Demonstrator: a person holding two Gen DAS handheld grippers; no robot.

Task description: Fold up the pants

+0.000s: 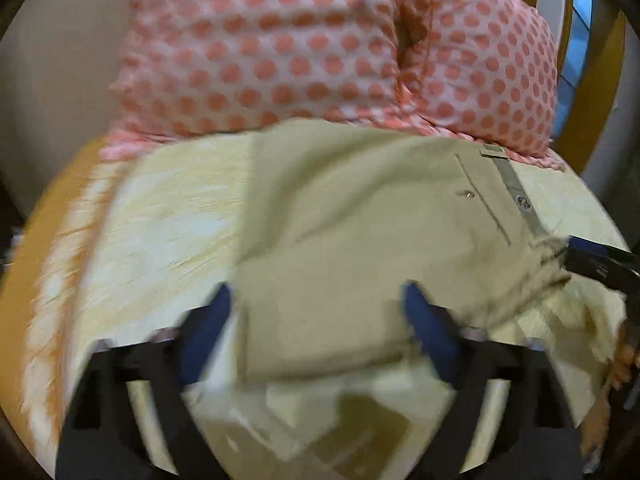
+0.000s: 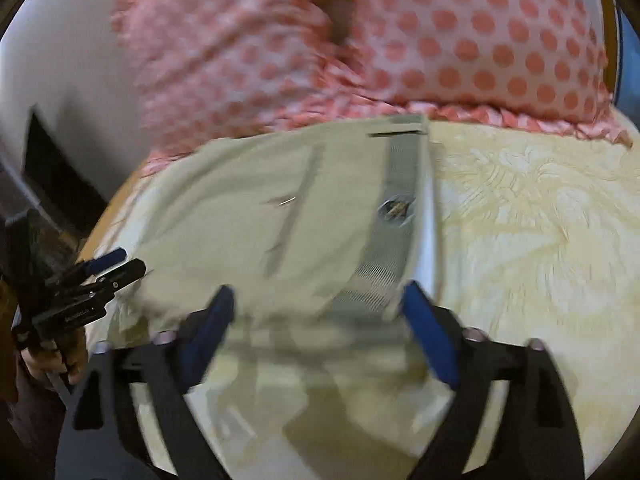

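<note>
Khaki pants lie folded on a pale yellow bedspread, waistband to the right. My left gripper is open, its blue fingers straddling the near left edge of the pants. My right gripper is open over the near waistband end of the pants. The right gripper also shows in the left wrist view at the waistband corner. The left gripper also shows in the right wrist view at the pants' left edge. Both views are blurred.
Two pink polka-dot pillows lie at the head of the bed just beyond the pants. A wooden headboard stands at the right. The bedspread stretches right of the pants. An orange bed edge runs on the left.
</note>
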